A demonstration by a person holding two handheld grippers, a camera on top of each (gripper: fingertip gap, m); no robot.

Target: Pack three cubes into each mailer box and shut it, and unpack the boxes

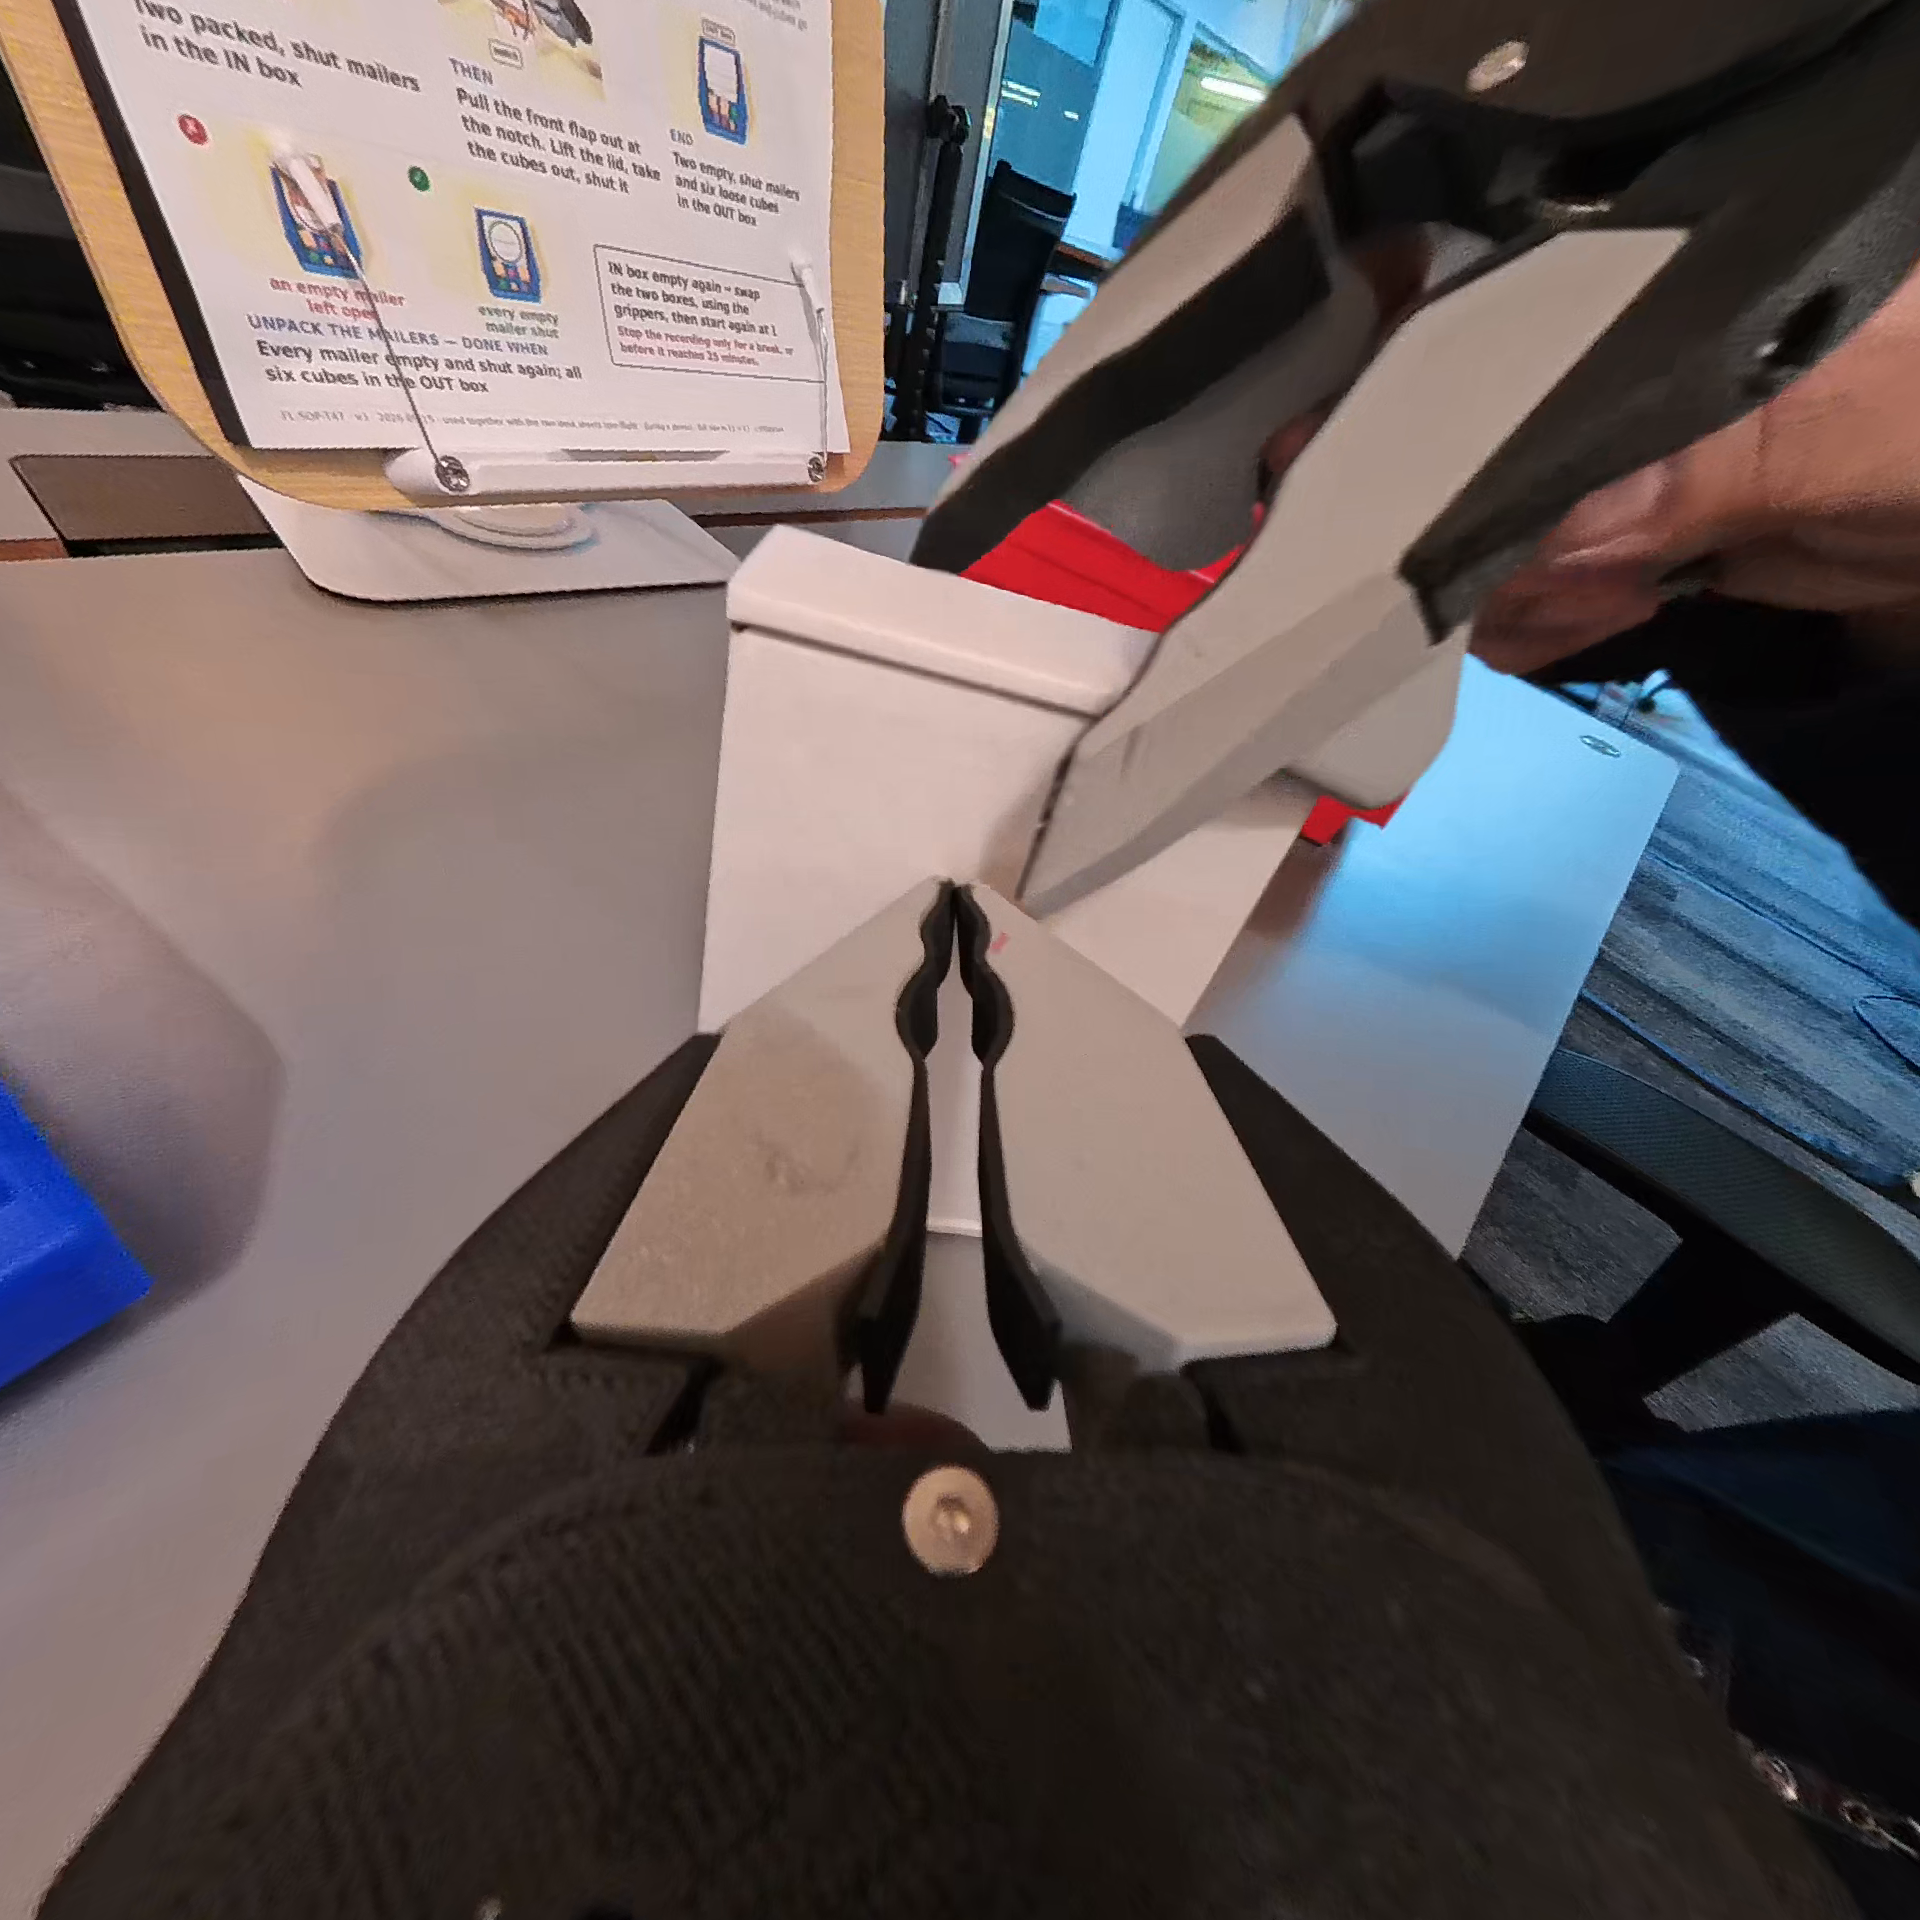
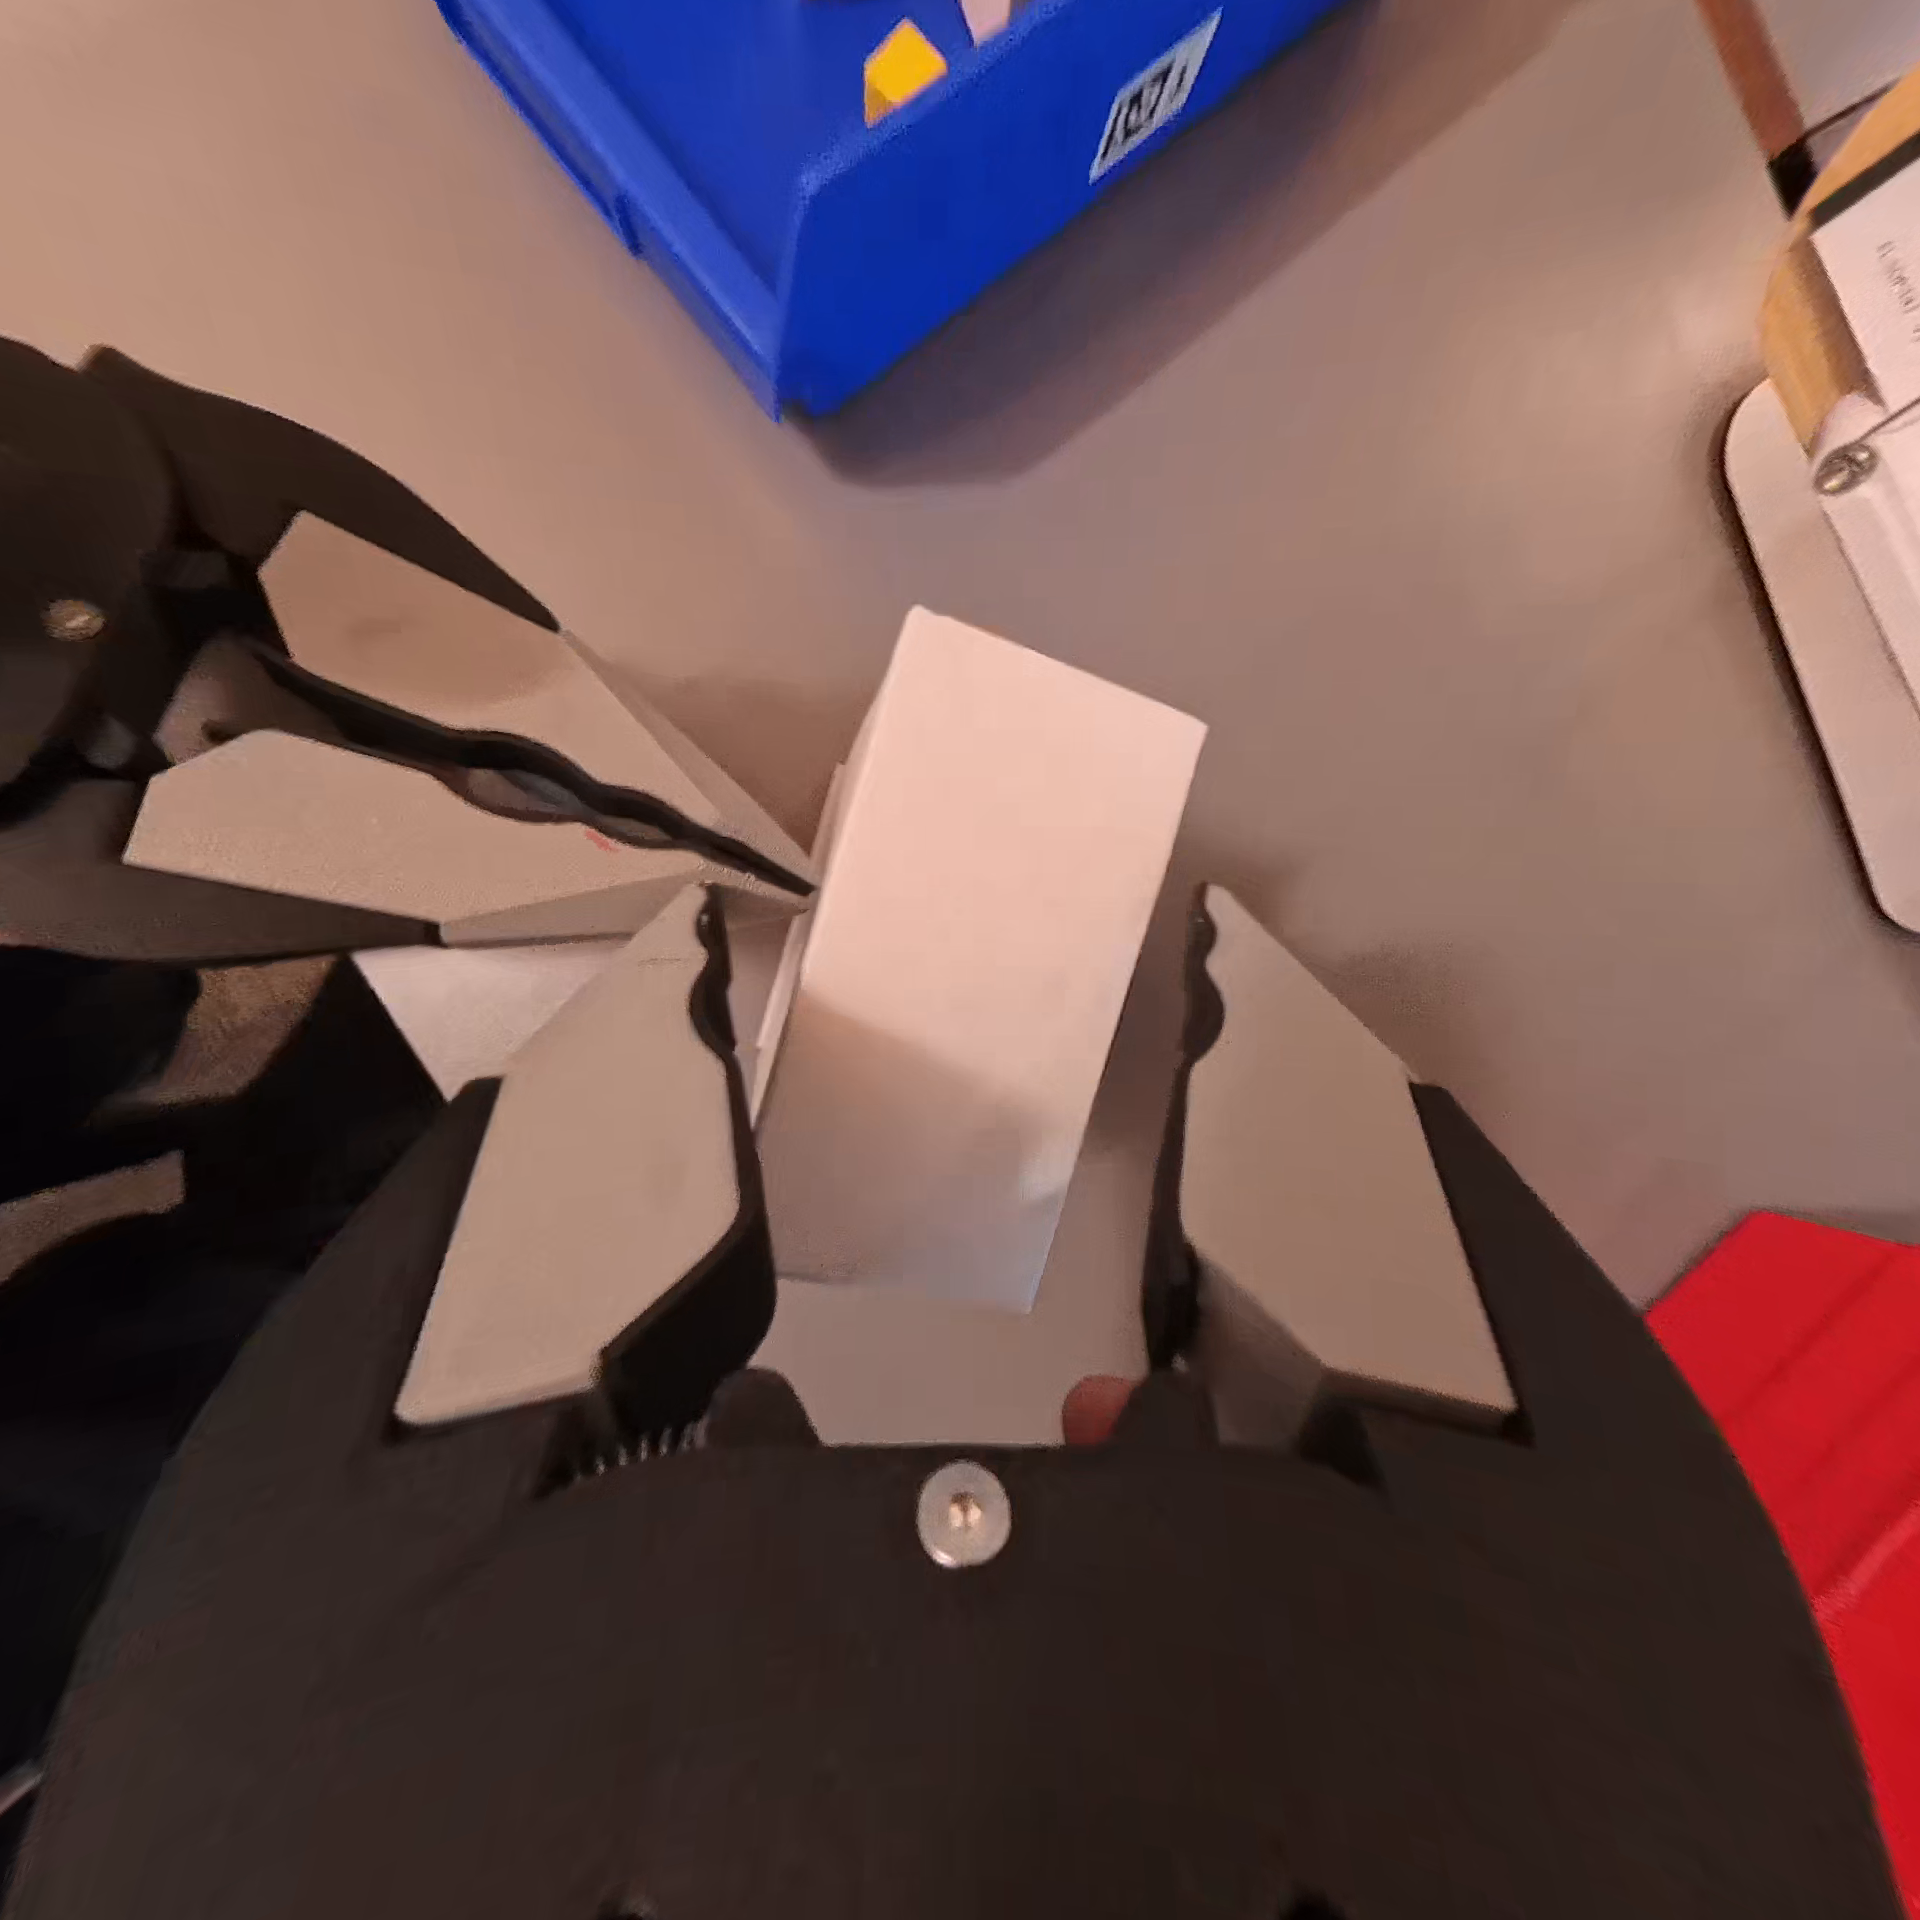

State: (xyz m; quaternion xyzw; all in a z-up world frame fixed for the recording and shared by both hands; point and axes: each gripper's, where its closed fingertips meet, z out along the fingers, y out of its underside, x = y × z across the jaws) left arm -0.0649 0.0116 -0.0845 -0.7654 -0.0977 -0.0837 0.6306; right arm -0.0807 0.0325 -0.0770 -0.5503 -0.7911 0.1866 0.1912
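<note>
A white mailer box [image 1: 883, 769] stands on edge on the grey table, lid shut as far as I can see. It also shows in the right wrist view [image 2: 997, 883]. My left gripper [image 1: 954, 896] is shut, its tips pressed against the box's near side seam. I cannot tell whether a flap is pinched between them. It shows from the side in the right wrist view [image 2: 802, 883]. My right gripper [image 2: 956, 902] is open and comes down from above, one finger on each side of the box. It also shows in the left wrist view [image 1: 977, 727].
A blue bin [image 2: 883, 229] holding a yellow cube [image 2: 902, 68] stands beyond the box; its corner shows at the left [image 1: 42, 1247]. A red bin [image 2: 1808, 1475] sits just behind the box [image 1: 1081, 571]. An instruction sheet stand [image 1: 499, 260] is at the back. The table edge [image 1: 1538, 1039] is close on the right.
</note>
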